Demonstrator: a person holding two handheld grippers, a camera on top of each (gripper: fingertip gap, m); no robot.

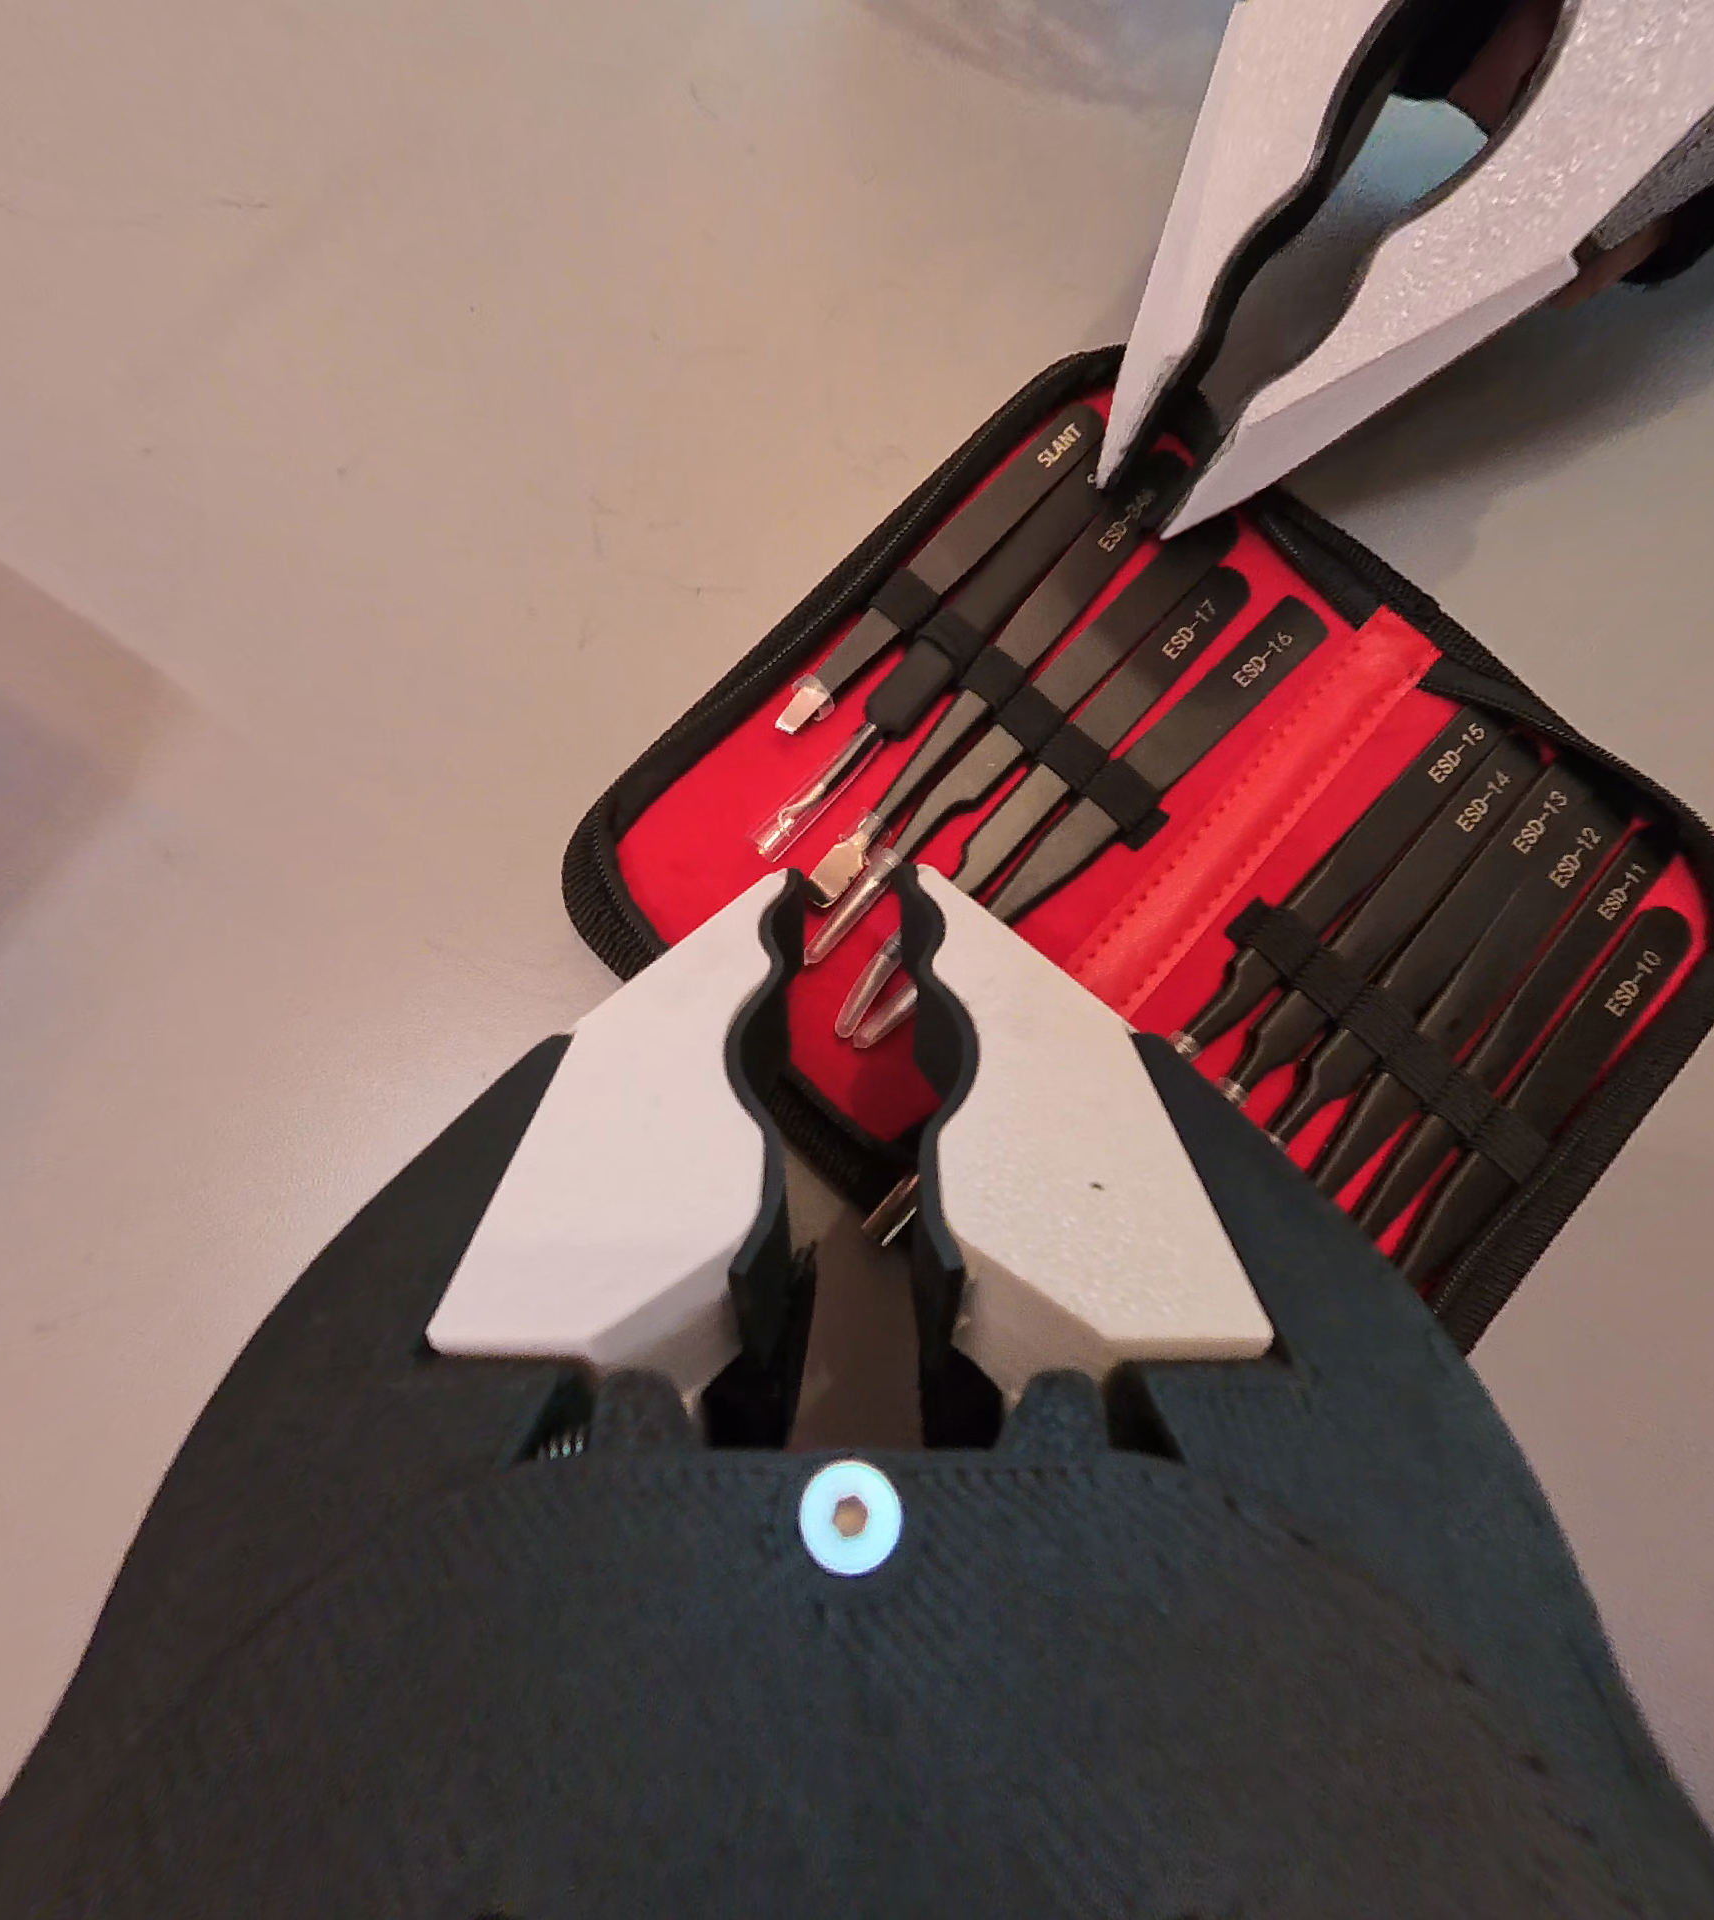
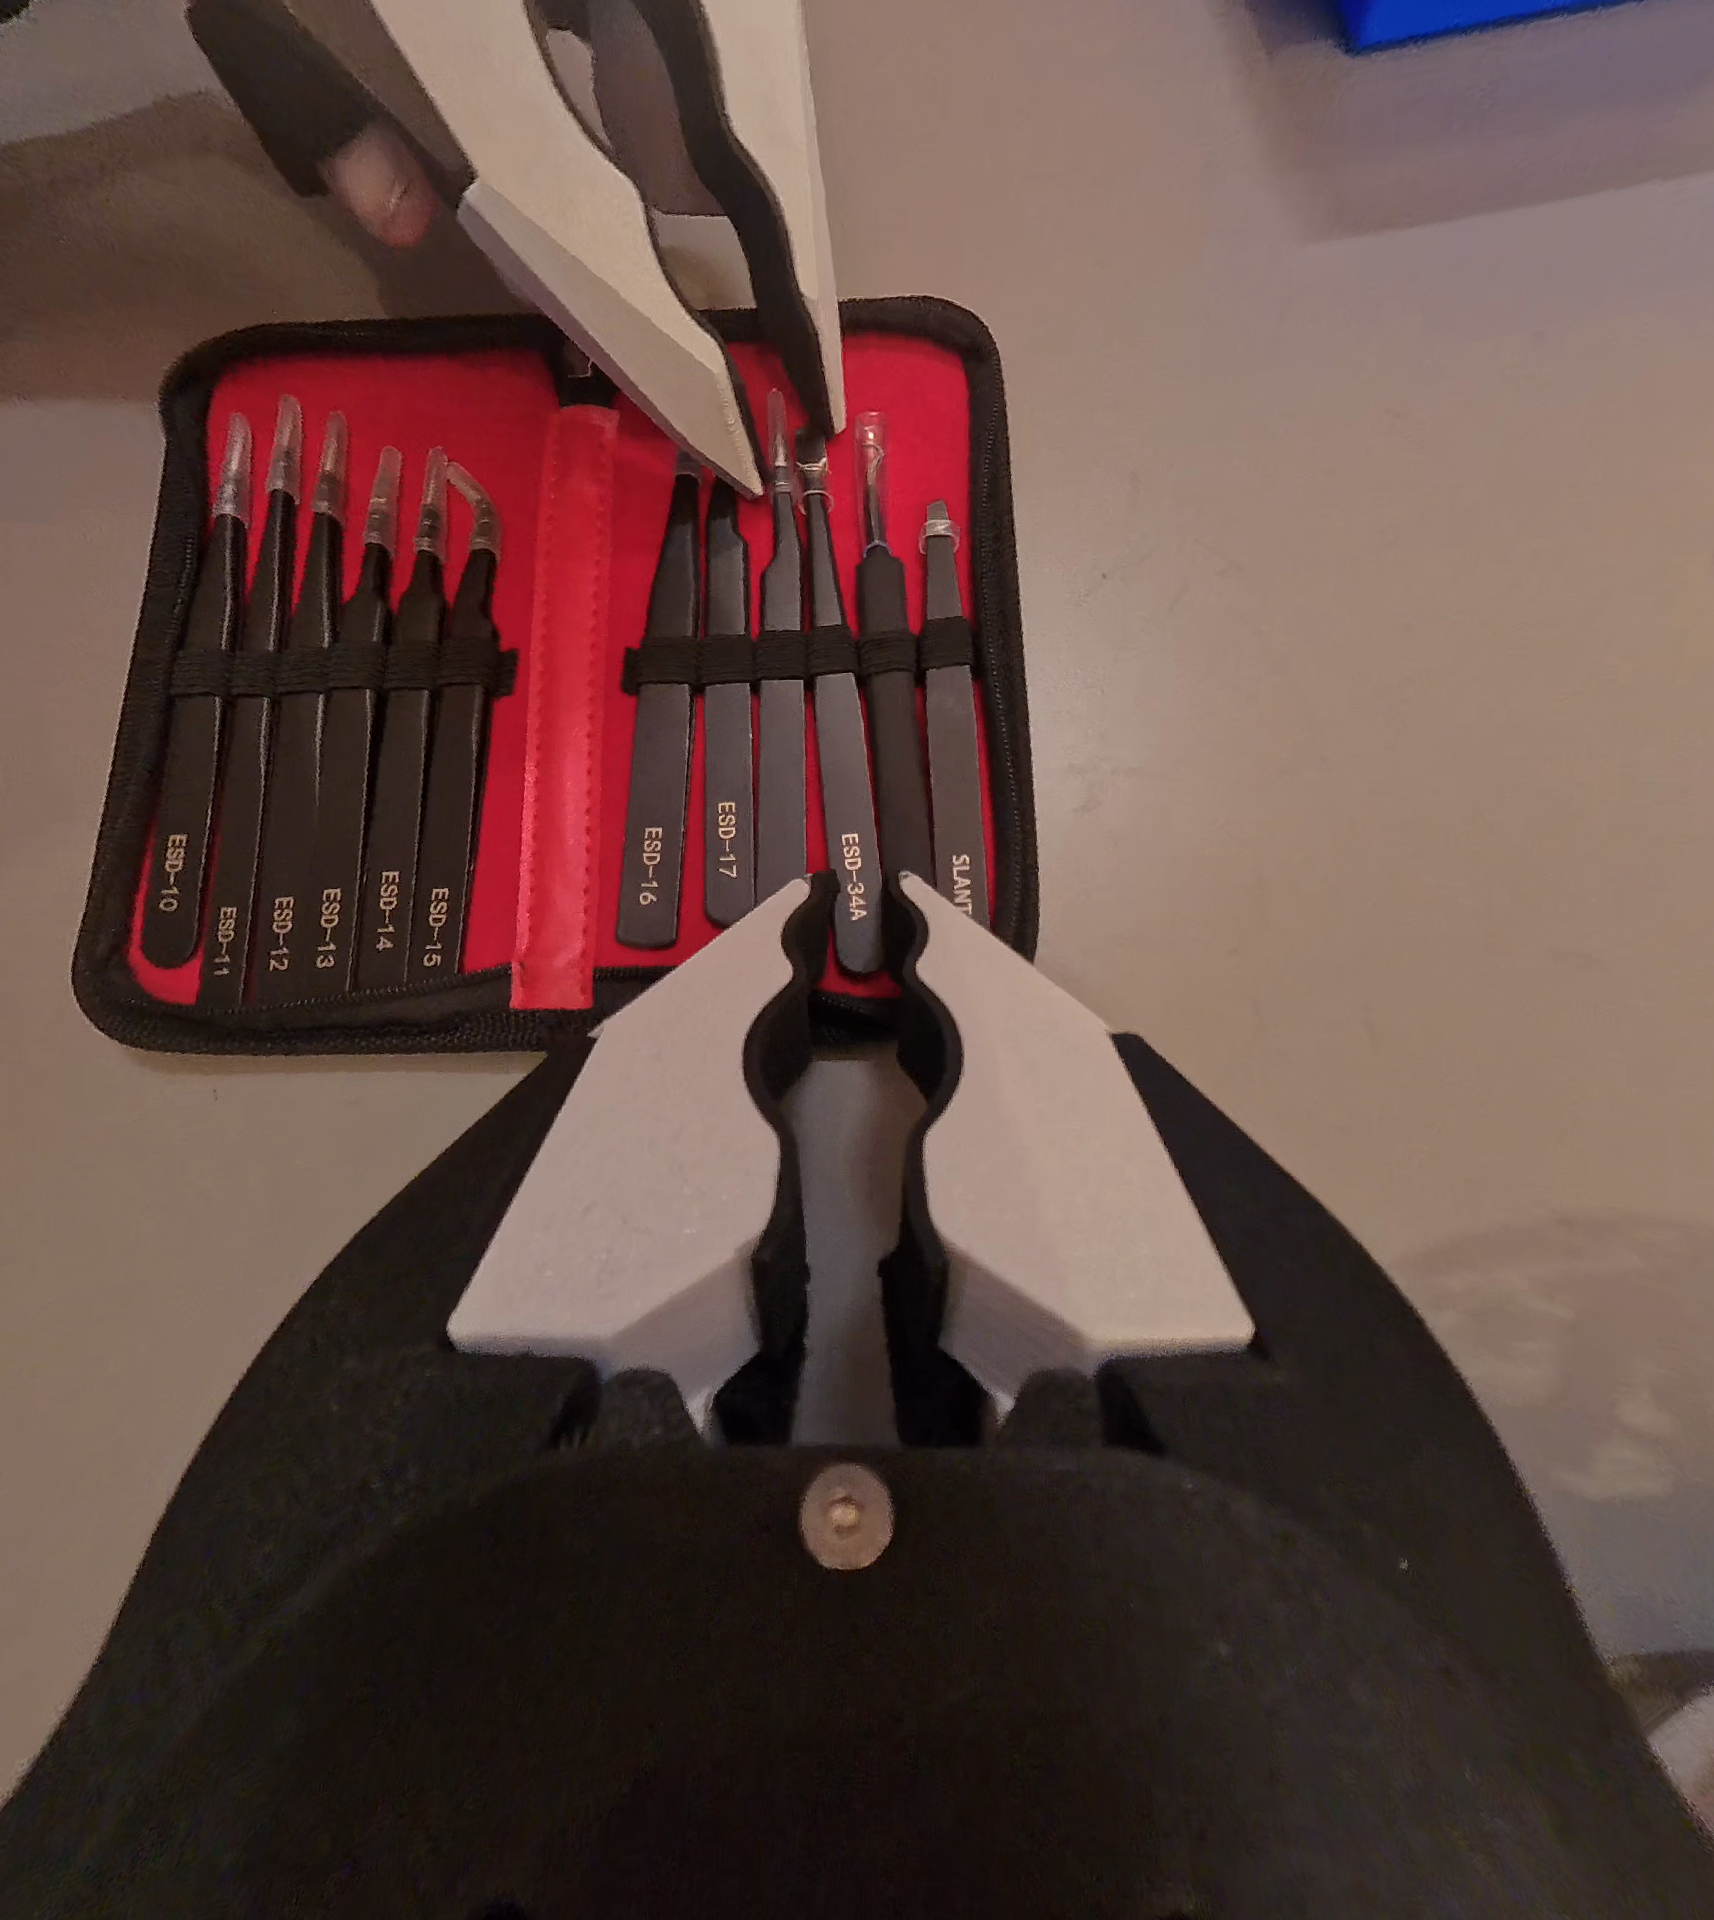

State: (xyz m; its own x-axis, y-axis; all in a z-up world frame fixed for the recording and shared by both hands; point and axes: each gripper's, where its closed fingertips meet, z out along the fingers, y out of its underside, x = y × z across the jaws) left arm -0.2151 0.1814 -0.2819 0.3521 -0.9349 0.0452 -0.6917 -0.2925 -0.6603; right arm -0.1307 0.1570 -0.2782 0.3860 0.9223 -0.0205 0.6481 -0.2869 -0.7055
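Open red-lined case [image 2: 1009,582] of black tweezers [image 2: 837,727] on the bench [image 2: 1352,727]; left gripper [image 1: 845,883] parted over their capped tips, right gripper [image 2: 855,881] parted at their handle ends.

1. I read both views as dim, warm indoor light.
2. Soft shadows pool on the table [image 2: 1352,727] near the open case [image 2: 1014,623].
3. Wide-angle bending shows at the edges.
4. Corners blur; centre stays sharp; faint sheen on tweezers [image 1: 1185,644].
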